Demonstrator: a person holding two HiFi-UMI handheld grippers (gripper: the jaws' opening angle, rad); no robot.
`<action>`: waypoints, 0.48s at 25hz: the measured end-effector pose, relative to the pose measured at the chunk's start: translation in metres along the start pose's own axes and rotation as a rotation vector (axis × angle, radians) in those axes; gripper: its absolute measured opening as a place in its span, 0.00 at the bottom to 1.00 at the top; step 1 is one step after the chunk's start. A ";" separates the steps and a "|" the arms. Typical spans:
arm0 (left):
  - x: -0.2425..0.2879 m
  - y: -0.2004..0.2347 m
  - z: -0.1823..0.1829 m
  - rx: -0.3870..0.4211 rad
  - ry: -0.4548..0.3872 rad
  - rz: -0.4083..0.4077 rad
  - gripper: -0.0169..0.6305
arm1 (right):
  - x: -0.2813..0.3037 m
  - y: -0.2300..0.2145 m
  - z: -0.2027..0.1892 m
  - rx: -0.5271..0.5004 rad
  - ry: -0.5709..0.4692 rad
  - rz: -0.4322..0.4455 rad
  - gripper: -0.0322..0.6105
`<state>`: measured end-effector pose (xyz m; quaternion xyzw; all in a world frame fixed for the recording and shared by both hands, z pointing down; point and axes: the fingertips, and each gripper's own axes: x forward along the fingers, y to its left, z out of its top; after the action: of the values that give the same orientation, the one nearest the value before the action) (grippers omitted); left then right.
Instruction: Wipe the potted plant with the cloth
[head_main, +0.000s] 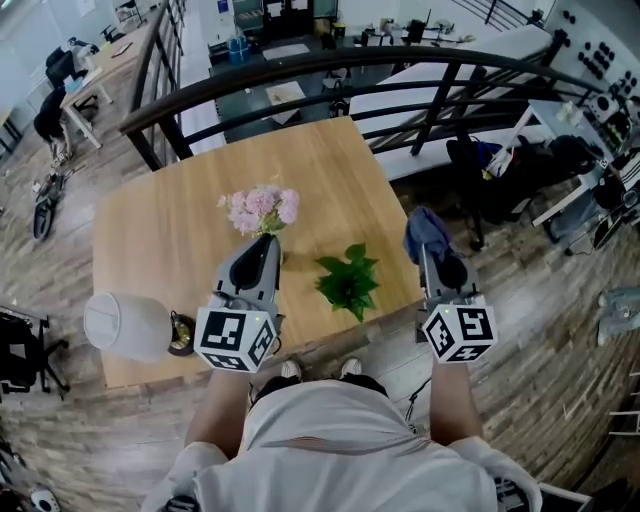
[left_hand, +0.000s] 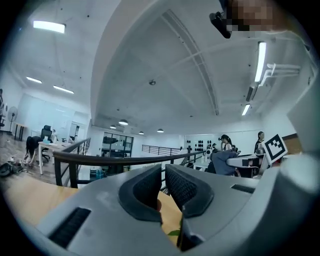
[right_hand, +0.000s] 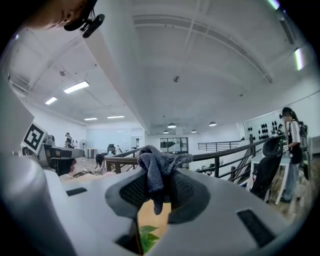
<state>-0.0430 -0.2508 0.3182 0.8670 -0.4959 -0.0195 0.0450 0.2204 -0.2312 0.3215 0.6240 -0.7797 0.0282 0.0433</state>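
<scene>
Near the front left corner of the wooden tabletop (head_main: 170, 220) sits a white lampshade (head_main: 122, 325). To its right, the left gripper (head_main: 262, 245) points at the base of the pink flowers (head_main: 262, 208). Its pads are drawn almost together, leaving a thin slit with nothing in it. The potted plant (head_main: 348, 283) stands untouched by the front edge, between the two tools. Over the tabletop's right edge, the right gripper (head_main: 432, 255) is clamped on a bunched blue-grey cloth (head_main: 427, 232), clear of the leaves.

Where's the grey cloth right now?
The crumpled grey-blue cloth is clamped in the right gripper, at the head view's right, right of the green leafy plant.
</scene>
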 end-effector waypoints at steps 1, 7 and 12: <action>-0.001 0.000 0.001 -0.003 -0.003 -0.004 0.08 | -0.001 0.002 0.002 0.001 -0.004 -0.002 0.27; -0.007 0.010 -0.004 -0.028 -0.001 -0.011 0.08 | 0.000 0.009 -0.001 0.011 0.009 -0.017 0.27; -0.010 0.016 -0.007 -0.034 0.007 -0.007 0.08 | 0.005 0.020 -0.002 -0.001 0.021 -0.003 0.27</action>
<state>-0.0615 -0.2498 0.3263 0.8680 -0.4922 -0.0249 0.0613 0.2003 -0.2318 0.3246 0.6248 -0.7783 0.0342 0.0519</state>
